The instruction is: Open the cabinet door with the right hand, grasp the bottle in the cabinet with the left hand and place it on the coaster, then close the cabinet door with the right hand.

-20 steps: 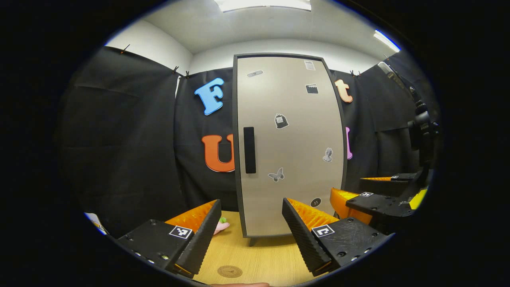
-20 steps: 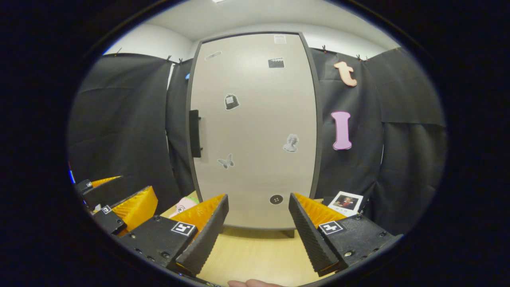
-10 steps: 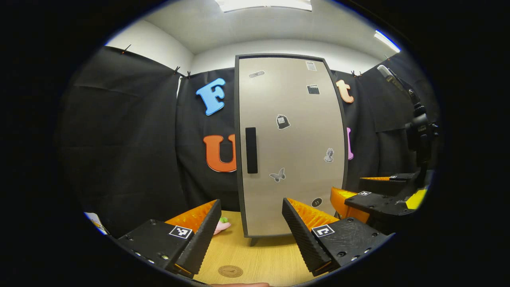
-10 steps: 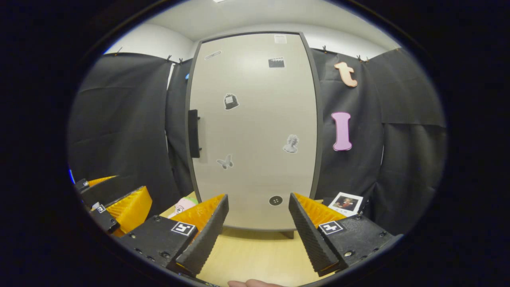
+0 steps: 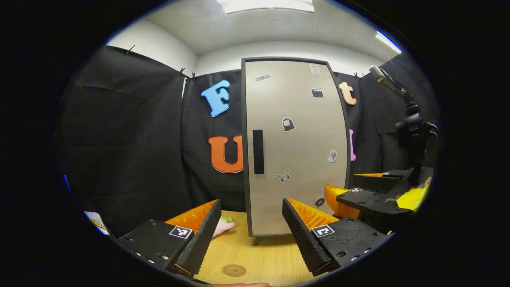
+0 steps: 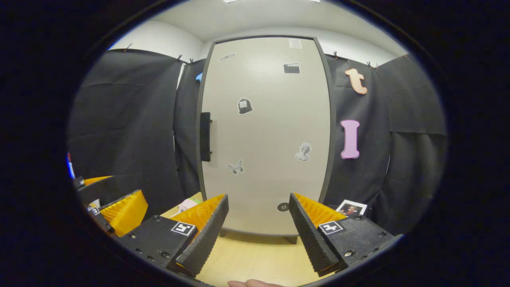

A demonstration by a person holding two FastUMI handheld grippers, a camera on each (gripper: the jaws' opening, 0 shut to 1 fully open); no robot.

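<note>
right gripper (image 6: 258, 229) spread, empty, nearer cabinet door (image 6: 265, 135) | handle (image 6: 205, 136) mid-left, ungrasped | left gripper (image 5: 251, 229) spread, waiting | door shut, opening pending

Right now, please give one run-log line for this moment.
phase: approach | cabinet door: closed | handle: untouched | right gripper: open | left gripper: open | coaster: bare

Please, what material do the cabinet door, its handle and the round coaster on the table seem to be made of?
Cabinet door: probably laminated board, a smooth matte beige face with a dark edge band.
Handle: matte black, plastic or painted metal; I cannot tell which.
Coaster: looks like wood or cork, a tan disc with a dark printed ring.
</note>
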